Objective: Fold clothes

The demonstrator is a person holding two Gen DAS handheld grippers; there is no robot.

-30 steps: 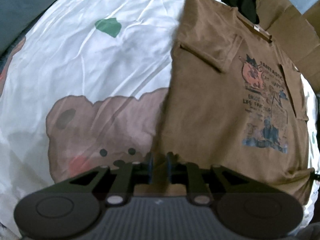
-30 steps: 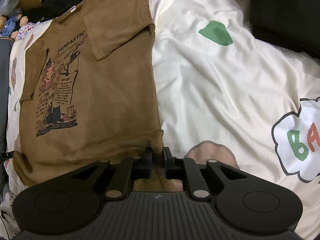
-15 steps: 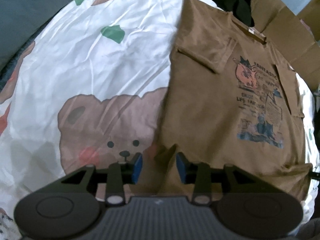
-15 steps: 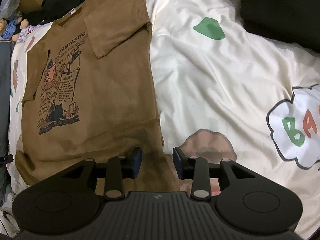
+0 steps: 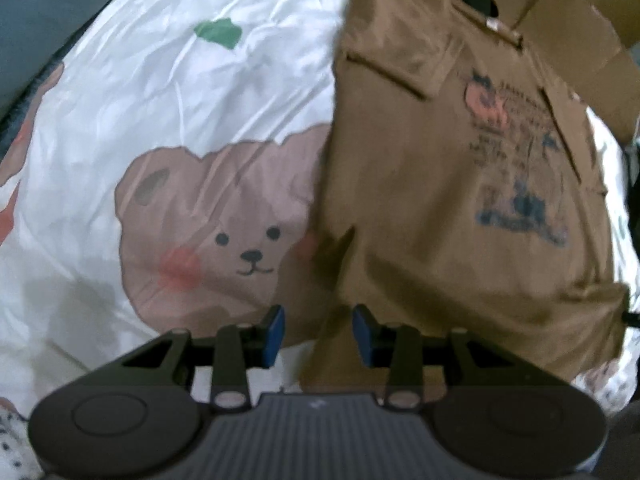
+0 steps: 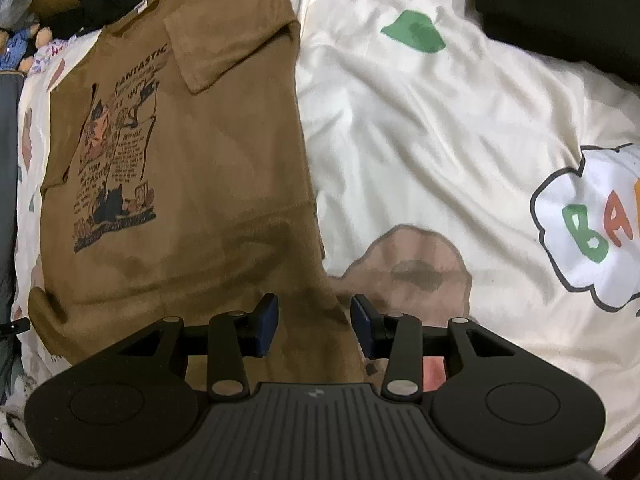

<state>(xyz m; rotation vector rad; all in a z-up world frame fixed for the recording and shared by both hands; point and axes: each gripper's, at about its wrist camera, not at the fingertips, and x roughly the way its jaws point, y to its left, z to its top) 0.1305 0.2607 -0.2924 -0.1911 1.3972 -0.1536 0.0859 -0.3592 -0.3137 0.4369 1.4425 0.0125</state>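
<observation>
Lying flat on bedsheet [image 6: 420, 128], brown T-shirt [image 6: 224, 168], sleeves folded in, lengthwise fold pending; right hand-held gripper [image 6: 314, 326] at 6 o'clock hem, opening, released; left hand-held gripper [image 5: 319, 334] likewise released.

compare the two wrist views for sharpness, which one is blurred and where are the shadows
Left wrist view: motion-blurred, the brown t-shirt print smeared. Right wrist view: sharp, its lettering readable, with a dark shadow on the hem just ahead of the right claw; fisheye bends both.

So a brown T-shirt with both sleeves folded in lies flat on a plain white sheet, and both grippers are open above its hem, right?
Not quite: the sheet is not plain. The left wrist view shows a cartoon bear and green patches printed on it. The rest holds: the brown T-shirt lies flat, sleeves folded in, with the left gripper and right gripper open above its hem.
</observation>
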